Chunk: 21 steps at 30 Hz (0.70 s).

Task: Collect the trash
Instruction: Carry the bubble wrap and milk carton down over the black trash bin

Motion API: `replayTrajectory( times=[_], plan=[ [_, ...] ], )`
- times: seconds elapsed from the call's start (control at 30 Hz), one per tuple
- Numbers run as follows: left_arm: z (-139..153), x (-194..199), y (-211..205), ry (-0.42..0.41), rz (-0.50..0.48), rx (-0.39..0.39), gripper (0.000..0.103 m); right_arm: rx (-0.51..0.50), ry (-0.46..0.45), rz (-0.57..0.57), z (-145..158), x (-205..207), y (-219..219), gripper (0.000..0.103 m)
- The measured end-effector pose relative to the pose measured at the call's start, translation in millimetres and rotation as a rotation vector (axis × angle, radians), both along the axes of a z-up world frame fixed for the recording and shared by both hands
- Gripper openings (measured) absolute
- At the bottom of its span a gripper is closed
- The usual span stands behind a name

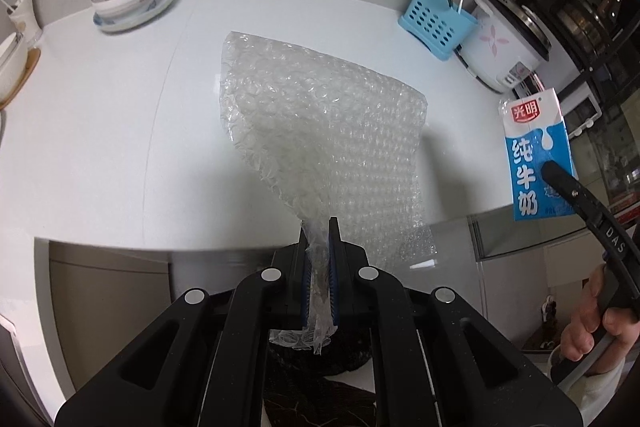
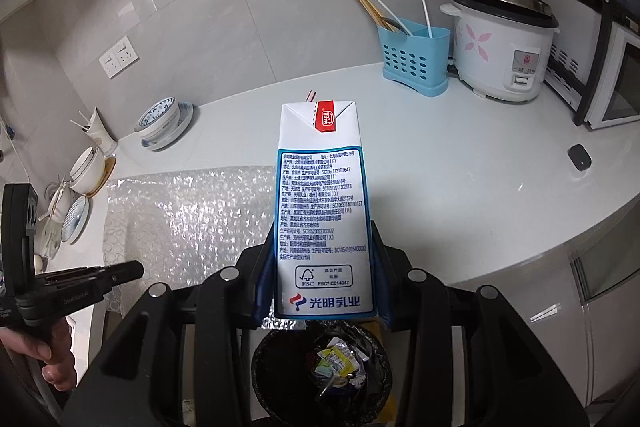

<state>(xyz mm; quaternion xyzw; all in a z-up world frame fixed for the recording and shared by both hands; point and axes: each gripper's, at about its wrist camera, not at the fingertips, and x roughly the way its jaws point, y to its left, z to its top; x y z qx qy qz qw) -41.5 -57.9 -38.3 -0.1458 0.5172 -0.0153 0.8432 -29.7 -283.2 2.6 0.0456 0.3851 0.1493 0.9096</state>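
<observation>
You've got both hands loaded here: your left gripper [image 1: 318, 251] is clamped tight on a gathered corner of the bubble wrap sheet [image 1: 320, 123], and the rest of the sheet fans out toward twelve o'clock from the jaws, over the white countertop [image 1: 120, 131]; whether its far end rests there or hangs clear I cannot tell. Pinching a bunched corner makes sense, since a limp, slippery film gives the pads nothing else to bite on. Over on the other side, your right gripper [image 2: 324, 267] is squeezing the milk carton [image 2: 320, 211] across its lower sides, carton standing upright out of the jaws toward twelve o'clock, folded top and red tab farthest from you. Holding it low and square keeps a light, probably empty box from twisting. Now look down in the right wrist view: the trash bin [image 2: 320, 367], black-lined and already holding wrappers, sits at six o'clock directly beneath the carton's base, so I judge the carton is lined up for a drop. In the left wrist view the carton shows at three o'clock, well apart from the wrap. The bin's dark rim peeks just below your left jaws too.
</observation>
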Motion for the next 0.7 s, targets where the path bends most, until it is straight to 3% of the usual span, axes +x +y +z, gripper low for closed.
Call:
replayTrajectory(
  times=[0.43, 0.7],
  plan=[
    [-26.3, -50.3, -38.5, 0.058, -0.063, -0.013, 0.006, -0.024, 0.032, 0.016, -22.4, -52.5, -21.8, 0.038],
    [-55.0, -68.9, -46.9, 0.106, -0.072, 0.004, 0.006, -0.021, 0.080, 0.038, -55.0, -71.9, -25.6, 0.038]
  ],
)
